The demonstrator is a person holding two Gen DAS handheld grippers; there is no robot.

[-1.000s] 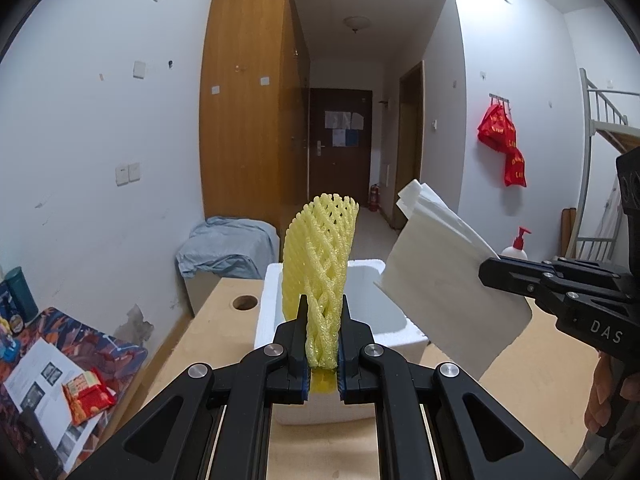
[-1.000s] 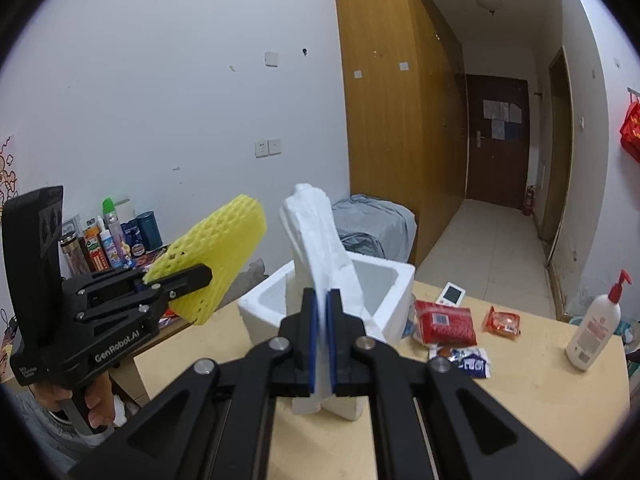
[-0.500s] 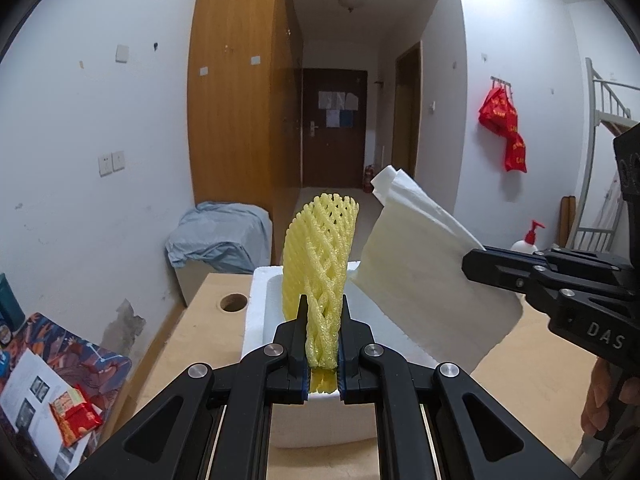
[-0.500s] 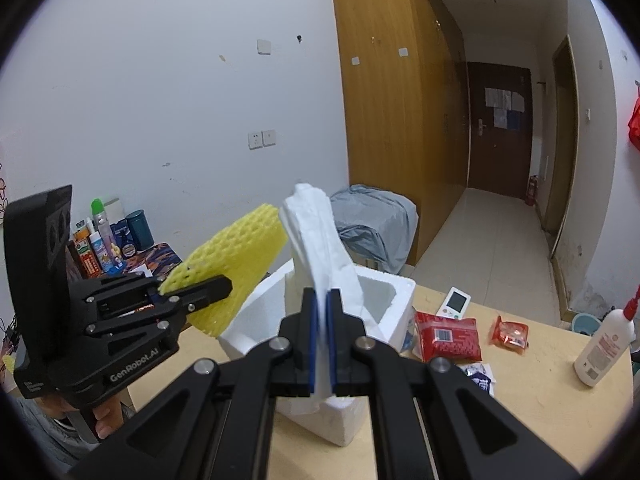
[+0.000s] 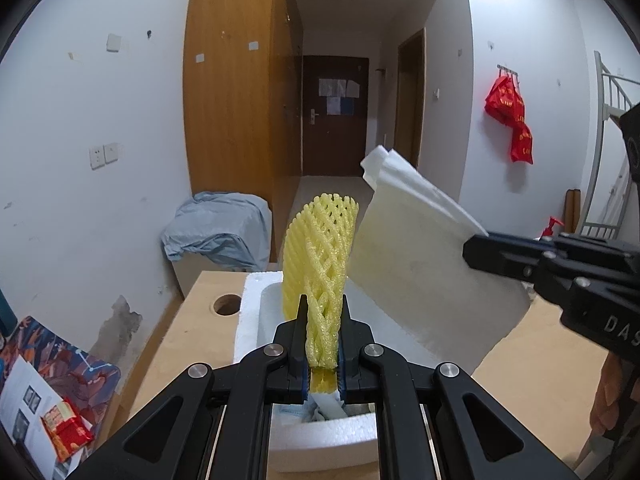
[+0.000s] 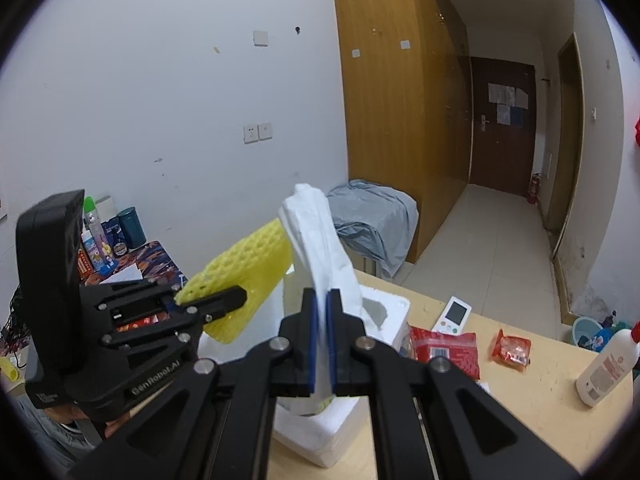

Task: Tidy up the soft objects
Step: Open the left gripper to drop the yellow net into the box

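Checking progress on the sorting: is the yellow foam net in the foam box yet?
Not yet. The yellow foam net stands upright, clamped in the left gripper above the white foam box.

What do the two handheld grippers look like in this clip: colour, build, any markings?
Both are matte black plastic with silver screw heads and blue finger pads. The left gripper body reads "GenRobot.AI" in the right wrist view; the right gripper shows "DAS" lettering in the left wrist view. No cables visible.

Matte black grippers, silver screws, blue-padded fingers (image 6: 311, 344), white "DAS" and "GenRobot.AI" lettering, bare-skinned hand (image 5: 606, 408).
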